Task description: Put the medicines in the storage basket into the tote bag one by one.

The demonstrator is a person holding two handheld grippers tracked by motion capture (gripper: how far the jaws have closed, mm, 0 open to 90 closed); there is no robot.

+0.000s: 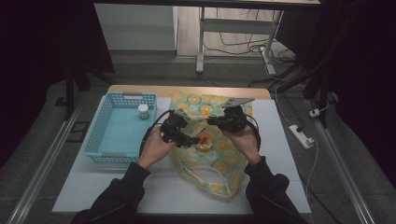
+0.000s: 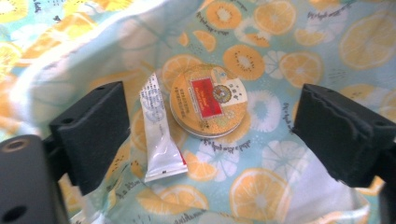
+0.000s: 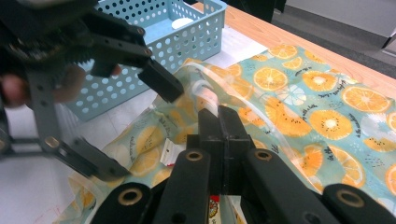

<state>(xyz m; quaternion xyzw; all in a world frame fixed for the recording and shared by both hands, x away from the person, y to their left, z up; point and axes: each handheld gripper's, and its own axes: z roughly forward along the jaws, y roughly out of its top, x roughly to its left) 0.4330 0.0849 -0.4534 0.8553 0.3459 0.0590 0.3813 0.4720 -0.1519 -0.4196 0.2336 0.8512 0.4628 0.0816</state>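
Observation:
A fabric bag (image 1: 219, 158) printed with orange slices lies on the white table top. Inside it (image 2: 289, 60) rest a round tin (image 2: 209, 100) with a red label and a small white tube (image 2: 159, 135) beside it. My left gripper (image 2: 215, 126) hangs open over the bag's mouth, its jaws wide on either side of the tin and tube without touching them. It reaches in from the left (image 1: 194, 139), just beside the tin (image 1: 204, 145). My right gripper (image 3: 218, 121) is shut on the bag's clear rim and holds the mouth up (image 1: 212, 122). The left gripper (image 3: 135, 126) faces it.
A light blue perforated basket (image 1: 100, 126) stands left of the bag and holds a small white-lidded jar (image 1: 143, 111). The same basket (image 3: 140, 70) sits behind the left gripper. A power strip (image 1: 301, 136) and cables lie on the floor at the right.

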